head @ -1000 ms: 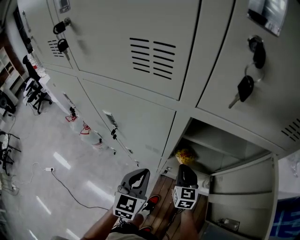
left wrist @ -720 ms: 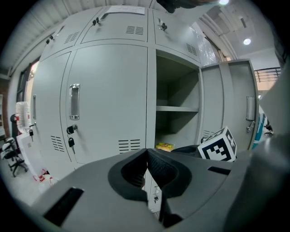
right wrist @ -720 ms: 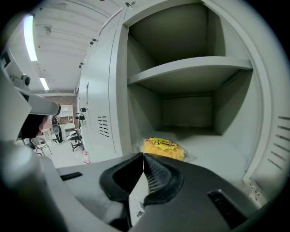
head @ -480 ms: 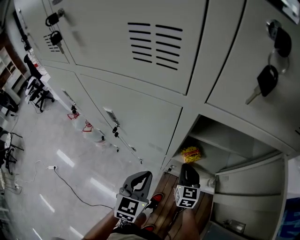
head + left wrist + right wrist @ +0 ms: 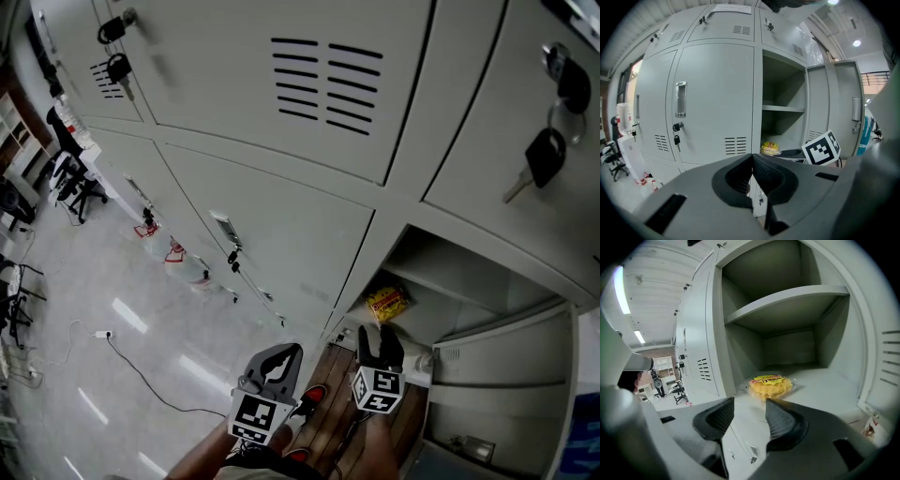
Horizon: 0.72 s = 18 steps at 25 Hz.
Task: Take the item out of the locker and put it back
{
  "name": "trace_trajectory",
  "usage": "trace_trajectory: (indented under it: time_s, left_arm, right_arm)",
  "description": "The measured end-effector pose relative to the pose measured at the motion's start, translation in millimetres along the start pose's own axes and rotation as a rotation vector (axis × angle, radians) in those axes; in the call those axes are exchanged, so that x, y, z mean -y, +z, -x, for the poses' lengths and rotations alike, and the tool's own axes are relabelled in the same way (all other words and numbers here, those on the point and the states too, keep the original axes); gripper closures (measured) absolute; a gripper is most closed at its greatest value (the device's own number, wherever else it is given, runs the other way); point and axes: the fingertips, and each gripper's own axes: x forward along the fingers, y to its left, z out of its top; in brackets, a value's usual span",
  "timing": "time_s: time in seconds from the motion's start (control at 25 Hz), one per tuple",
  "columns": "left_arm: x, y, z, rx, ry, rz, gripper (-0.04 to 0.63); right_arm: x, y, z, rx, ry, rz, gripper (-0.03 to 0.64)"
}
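Note:
A yellow snack packet (image 5: 386,303) lies on the floor of the open locker compartment (image 5: 450,281), near its front left corner. In the right gripper view the packet (image 5: 770,385) rests just beyond my right gripper (image 5: 749,402), whose jaws have just been opening and hold nothing. In the head view the right gripper (image 5: 379,336) hangs in front of the compartment's sill, short of the packet. My left gripper (image 5: 279,352) stays to its left, jaws shut and empty, in front of the closed neighbouring door. The left gripper view shows the packet (image 5: 770,148) and my left gripper (image 5: 752,165).
The compartment's door (image 5: 497,375) stands swung open to the right. A shelf (image 5: 787,303) splits the compartment above the packet. A key (image 5: 542,159) dangles from the lock of the locker above. Office chairs (image 5: 70,178) and a floor cable (image 5: 131,370) lie far left.
The right gripper's jaws, together in both earlier frames, now stand apart. The left gripper stays shut in about the same spot.

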Motion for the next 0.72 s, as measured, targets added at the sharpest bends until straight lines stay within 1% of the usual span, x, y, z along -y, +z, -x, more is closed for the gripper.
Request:
trace_trajectory:
  time_s: [0.16,0.32,0.48,0.72]
  left_arm:
    - [1,1,2,0.005,-0.003,0.001,0.572]
    - [4,7,4,0.018,-0.013,-0.006,0.572]
    - [8,17,11,0.035,-0.022,-0.013,0.572]
    - [23,38,26,0.084,-0.042,-0.025,0.572]
  right_arm:
    - [3,-2,3,-0.004,-0.005,0.000,0.419]
    - [3,6,11,0.007,-0.007,0.009,0.419]
    - [-2,21,25,0.027,-0.008,0.024,0.419]
    - [-2,53,60,0.084,-0.042,0.052,0.419]
